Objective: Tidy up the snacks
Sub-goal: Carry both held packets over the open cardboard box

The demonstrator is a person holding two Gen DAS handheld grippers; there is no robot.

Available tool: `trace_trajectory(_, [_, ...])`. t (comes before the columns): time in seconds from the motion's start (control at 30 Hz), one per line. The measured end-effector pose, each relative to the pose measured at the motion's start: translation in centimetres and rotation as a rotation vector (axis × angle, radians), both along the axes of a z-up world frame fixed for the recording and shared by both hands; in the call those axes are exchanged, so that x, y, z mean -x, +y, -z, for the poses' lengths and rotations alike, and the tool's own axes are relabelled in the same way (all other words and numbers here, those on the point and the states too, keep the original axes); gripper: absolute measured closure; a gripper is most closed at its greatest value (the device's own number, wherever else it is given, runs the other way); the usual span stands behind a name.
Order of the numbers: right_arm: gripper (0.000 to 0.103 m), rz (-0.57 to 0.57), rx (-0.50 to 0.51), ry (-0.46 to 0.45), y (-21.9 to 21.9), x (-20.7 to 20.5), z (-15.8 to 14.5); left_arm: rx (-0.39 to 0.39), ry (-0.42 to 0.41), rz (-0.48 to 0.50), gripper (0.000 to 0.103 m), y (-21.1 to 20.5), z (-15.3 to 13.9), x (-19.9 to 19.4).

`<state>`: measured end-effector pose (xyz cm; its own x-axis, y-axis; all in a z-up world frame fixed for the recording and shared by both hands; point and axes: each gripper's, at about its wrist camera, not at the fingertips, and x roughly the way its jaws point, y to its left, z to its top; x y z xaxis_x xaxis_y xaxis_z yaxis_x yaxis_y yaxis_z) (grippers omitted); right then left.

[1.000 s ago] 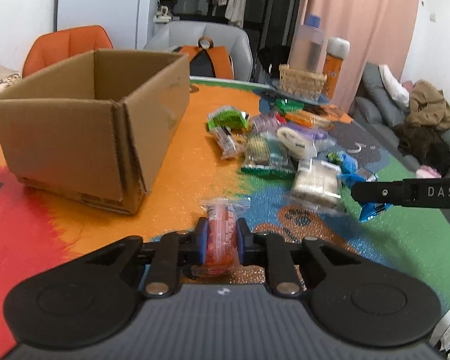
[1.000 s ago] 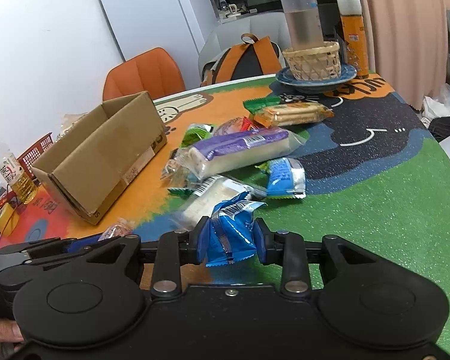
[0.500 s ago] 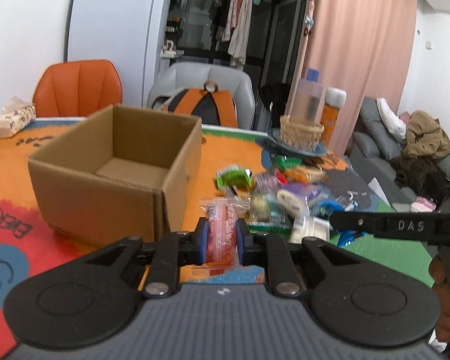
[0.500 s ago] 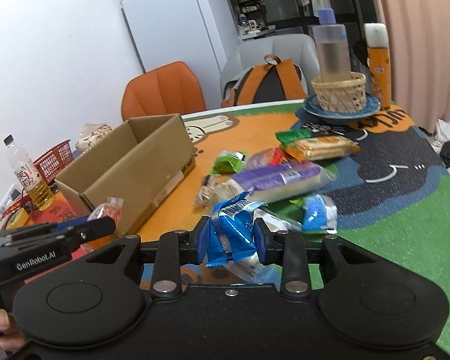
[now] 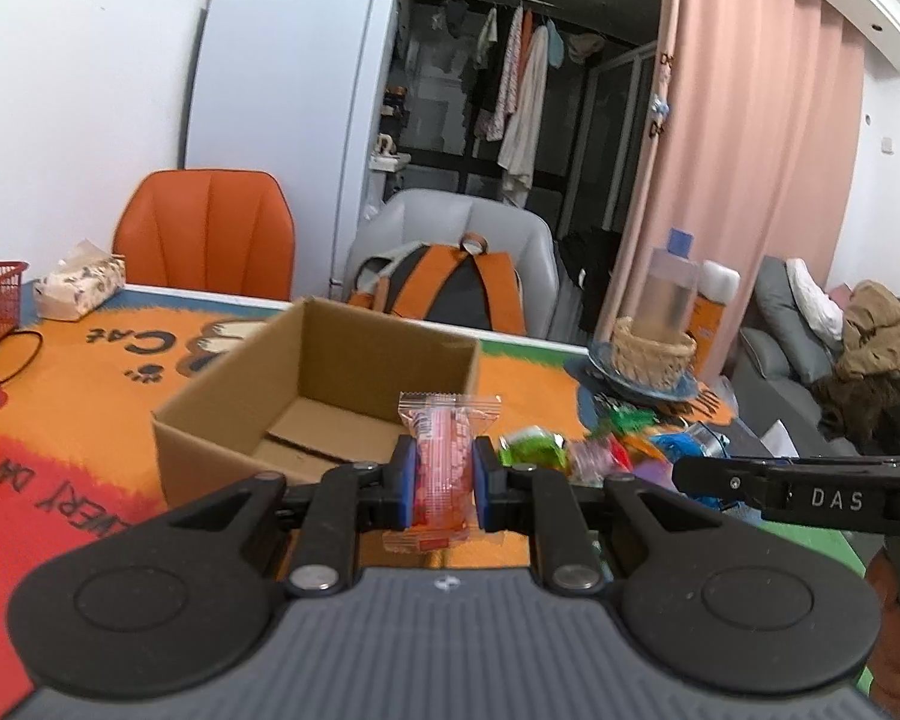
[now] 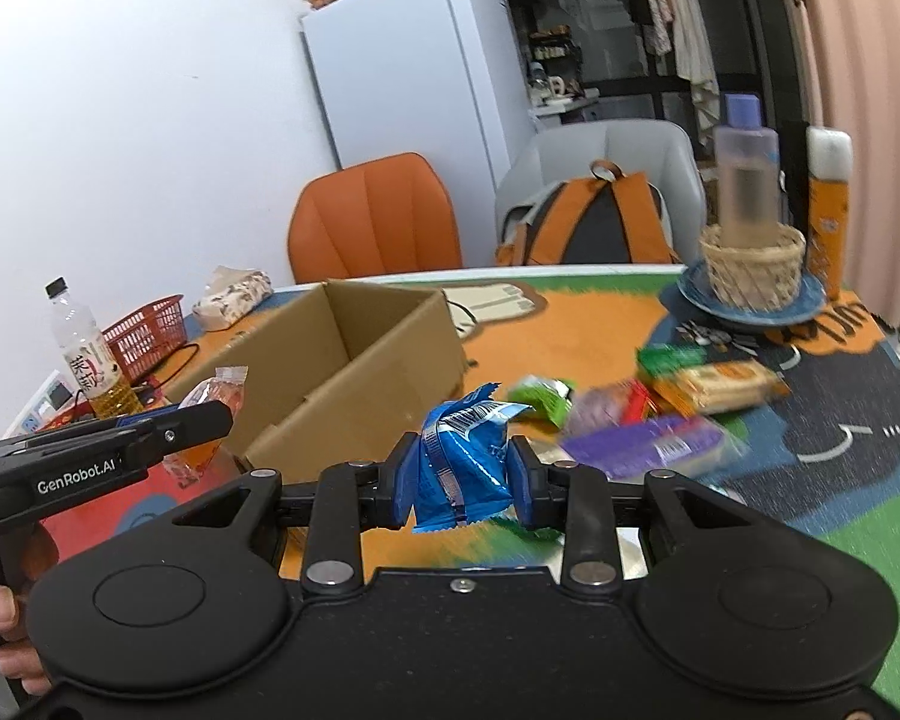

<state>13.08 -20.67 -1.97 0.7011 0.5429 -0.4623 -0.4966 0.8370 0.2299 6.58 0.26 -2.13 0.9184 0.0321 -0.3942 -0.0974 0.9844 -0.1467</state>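
Both grippers rise off the table: the left gripper [image 5: 441, 477] lifts its pink snack [image 5: 442, 468] above the cardboard box [image 5: 306, 396] rim, and the right gripper [image 6: 457, 474] carries its blue packet [image 6: 459, 468] up towards the box.

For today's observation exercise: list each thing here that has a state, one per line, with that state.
Cardboard box: open, no snacks visible inside.
Left gripper: shut on red snack packet.
Right gripper: shut on blue snack packet.
Clear bottle: capped, upright in wicker basket.

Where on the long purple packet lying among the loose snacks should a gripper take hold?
Judging by its pose, grip the purple packet across its narrow width near the middle, coming from above: it lies flat, and its long sides look freer than its crowded ends.
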Motion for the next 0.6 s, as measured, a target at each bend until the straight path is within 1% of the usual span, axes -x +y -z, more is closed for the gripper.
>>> trace_trajectory(0.33, [0.071,-0.026,0.001,-0.039,2.6,-1.1,-1.5,0.012,-0.018,-0.059,0.085,3.3,-0.9,-0.9])
trace_trajectory(0.6, [0.071,-0.056,0.000,-0.053,5.2,-1.6,-2.1,0.013,-0.023,-0.083,0.085,5.4,-1.3,-2.3])
